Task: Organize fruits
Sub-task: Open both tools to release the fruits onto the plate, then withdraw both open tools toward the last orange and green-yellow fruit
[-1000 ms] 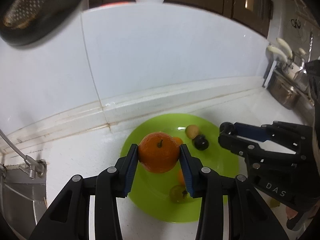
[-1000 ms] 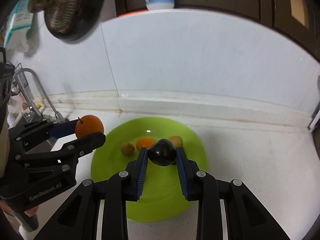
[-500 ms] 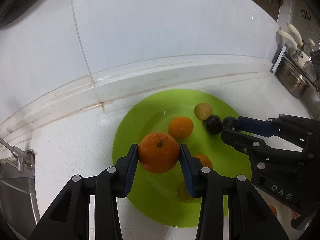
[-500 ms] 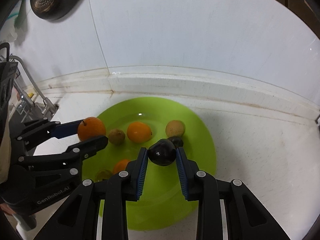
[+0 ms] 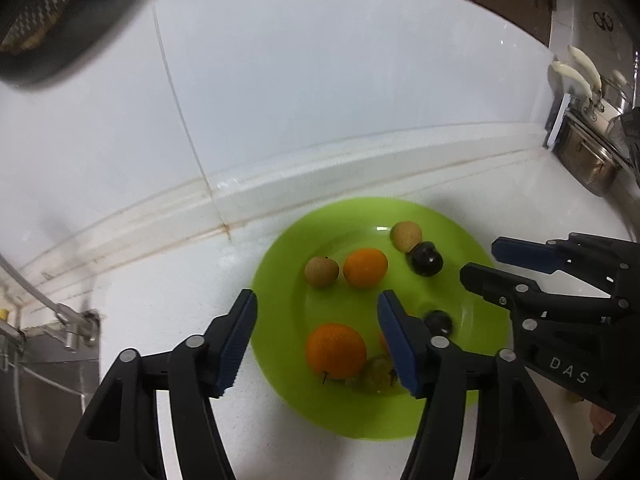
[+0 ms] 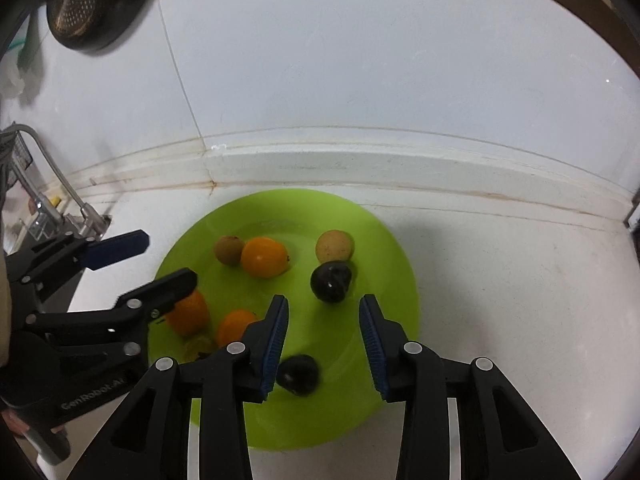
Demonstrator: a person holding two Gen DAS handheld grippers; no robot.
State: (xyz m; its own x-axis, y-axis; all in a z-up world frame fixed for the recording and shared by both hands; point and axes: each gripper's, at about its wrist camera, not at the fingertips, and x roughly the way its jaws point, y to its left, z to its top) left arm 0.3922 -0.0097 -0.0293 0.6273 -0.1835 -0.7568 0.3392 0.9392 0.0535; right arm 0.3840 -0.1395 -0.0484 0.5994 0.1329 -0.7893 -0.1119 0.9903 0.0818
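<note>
A green plate (image 5: 280, 264) (image 6: 400, 264) on the white counter holds several fruits: oranges, brown ones and dark plums. My left gripper (image 5: 316, 304) (image 6: 168, 260) hovers over the plate's left side, its jaws opening and touching nothing. A large orange (image 5: 336, 350) (image 6: 188, 312) lies loose on the plate below and between them. My right gripper (image 6: 324, 304) (image 5: 480, 260) is over the plate's right side, jaws also opening. A blurred dark plum (image 6: 298, 374) (image 5: 438, 322) sits on the plate just under its left finger, free of the pads. A second dark plum (image 6: 331, 282) rests ahead.
A white tiled wall with a raised ledge runs just behind the plate. A faucet (image 6: 48, 184) and sink (image 5: 40, 360) are at the left. A steel pot (image 5: 588, 160) stands at the far right. A dark pan (image 6: 88, 4) hangs on the wall at upper left.
Both grippers have opened. The large orange left the left jaws and now lies on the plate. The dark plum dropped from the right jaws onto the plate.
</note>
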